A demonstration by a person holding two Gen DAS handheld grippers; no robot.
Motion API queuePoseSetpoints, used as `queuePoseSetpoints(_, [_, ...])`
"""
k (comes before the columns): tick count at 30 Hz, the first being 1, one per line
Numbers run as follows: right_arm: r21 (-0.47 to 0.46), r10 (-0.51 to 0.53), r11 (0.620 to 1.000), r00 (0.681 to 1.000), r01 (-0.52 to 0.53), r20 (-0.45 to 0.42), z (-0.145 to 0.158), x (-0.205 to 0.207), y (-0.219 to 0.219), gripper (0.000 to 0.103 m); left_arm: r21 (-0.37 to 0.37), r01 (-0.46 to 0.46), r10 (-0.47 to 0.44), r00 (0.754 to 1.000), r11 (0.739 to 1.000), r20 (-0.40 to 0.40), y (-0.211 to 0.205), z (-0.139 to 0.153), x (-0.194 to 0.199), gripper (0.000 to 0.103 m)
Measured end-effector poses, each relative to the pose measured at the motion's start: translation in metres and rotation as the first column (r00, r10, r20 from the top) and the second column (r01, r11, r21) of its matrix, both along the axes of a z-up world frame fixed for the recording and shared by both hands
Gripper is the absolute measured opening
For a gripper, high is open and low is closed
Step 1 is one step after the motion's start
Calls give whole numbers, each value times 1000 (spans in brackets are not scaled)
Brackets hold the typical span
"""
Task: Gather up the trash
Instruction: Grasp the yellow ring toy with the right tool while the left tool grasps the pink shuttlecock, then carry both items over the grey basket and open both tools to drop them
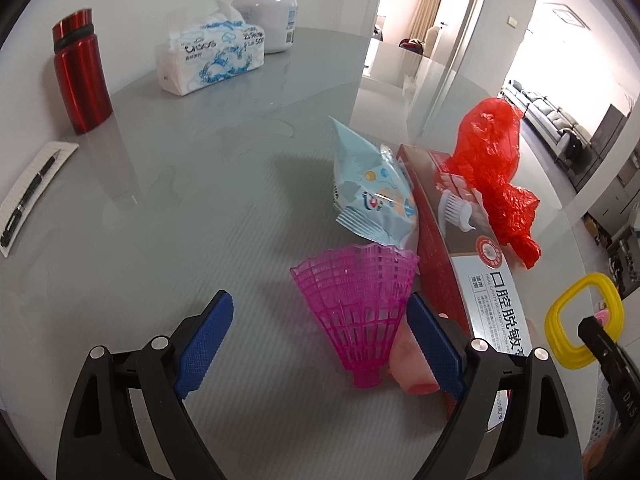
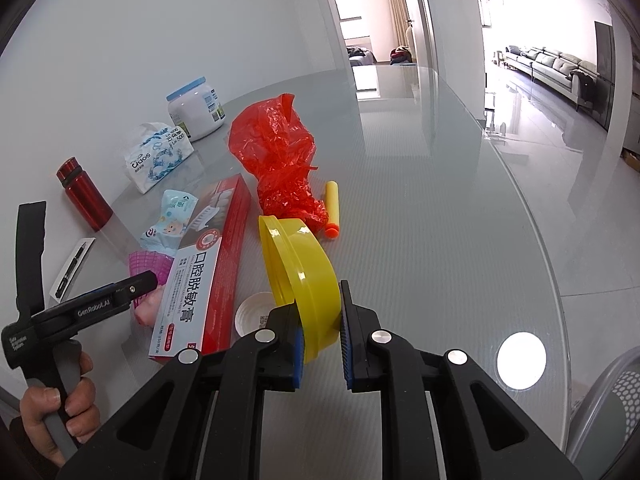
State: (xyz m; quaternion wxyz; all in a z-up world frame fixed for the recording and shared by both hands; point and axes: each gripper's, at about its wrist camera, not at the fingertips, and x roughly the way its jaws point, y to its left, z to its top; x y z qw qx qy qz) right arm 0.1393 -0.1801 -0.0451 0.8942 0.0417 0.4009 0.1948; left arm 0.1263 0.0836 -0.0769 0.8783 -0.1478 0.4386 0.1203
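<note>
The left gripper (image 1: pixel 320 344) hangs low over the grey table (image 1: pixel 200 208) with its blue-padded fingers spread wide. The pink shuttlecock (image 1: pixel 356 304) stands between them, nearer the right pad, with its skirt up and its base on the table; neither pad visibly presses it. A pale pink soft lump (image 1: pixel 412 364) lies just beside the shuttlecock, partly behind the right finger.

The right gripper (image 2: pixel 322 340) has its fingers closed on the wall of the yellow tub (image 2: pixel 308 272), which is tilted with its open mouth facing left. Just left of the tub sit a small white cap (image 2: pixel 252 314) and the long red toothpaste box (image 2: pixel 204 276), running from near to far. A light-blue wrapper (image 1: pixel 368 188) leans against the box's left side, and the crumpled red plastic bag (image 2: pixel 276 160) rises at its far end. A yellow foam dart (image 2: pixel 332 208) with an orange tip lies touching the bag's right side.

Along the far left wall stand a red bottle (image 1: pixel 82 76), a tissue pack (image 1: pixel 212 60) and a white jar (image 1: pixel 266 20) with a blue lid; a notepad with a pen (image 1: pixel 32 196) lies near the left edge. Between these and the trash cluster the tabletop is bare. To the right of the tub the glass surface runs open to the table's curved edge (image 2: pixel 548 240), beyond which the floor shows.
</note>
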Motion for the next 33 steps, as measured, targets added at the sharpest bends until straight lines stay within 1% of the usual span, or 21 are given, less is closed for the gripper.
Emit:
queuePoseSetpoints(1, [0,2,1000,1000,-2,0,0,-1,0,14,-5,-4,4,1000,1000,-3,3,-1,0,87])
queuePoseSetpoints(5, [-1,3,1000,1000,-3,2,1,-5,-1,14,27,-10,10,1000,1000,-17,4,-2,-4,87])
queuePoseSetpoints(10, [5,-3,1000,1000,3,1,1,-7,-4,14,17,-14,15,1000,1000,-16,6,-4,-10,85])
queuePoseSetpoints(11, [5,-4,1000,1000,4,2,1,-7,-5,14,15,-13,13,1000,1000,-14,6,-4,-10,80])
queuePoseSetpoints(12, [6,-5,1000,1000,5,3,1,-8,-5,14,9,-5,6,1000,1000,-16,6,-4,-10,71])
queuePoseSetpoints(13, [7,-7,1000,1000,7,3,2,-8,-6,14,-1,2,-2,1000,1000,-18,5,-5,-11,66])
queuePoseSetpoints(15, [9,-10,1000,1000,10,3,3,-9,-7,14,-22,15,-15,1000,1000,-10,4,-4,-13,51])
queuePoseSetpoints(16, [10,-11,1000,1000,11,4,3,-10,-8,14,-33,22,-22,1000,999,-7,4,-4,-13,46])
queuePoseSetpoints(17, [11,-12,1000,1000,12,5,4,-11,-9,14,-45,30,-30,1000,999,-6,4,-4,-13,37])
queuePoseSetpoints(20, [15,-15,1000,1000,15,6,5,-14,-11,14,-55,32,-32,999,998,6,5,-2,-16,35])
queuePoseSetpoints(22, [19,-17,1000,1000,17,6,5,-16,-13,14,-46,32,-32,999,998,20,5,3,-20,34])
queuePoseSetpoints(28, [31,-21,999,1000,20,10,9,-25,-19,14,55,18,-23,996,998,84,0,29,-34,34])
queuePoseSetpoints(31, [35,-28,999,999,28,14,11,-28,-26,14,85,33,-43,993,996,113,-8,42,-42,34])
queuePoseSetpoints(33, [40,-37,999,999,37,17,13,-32,-33,14,88,56,-67,989,995,128,-16,49,-45,34])
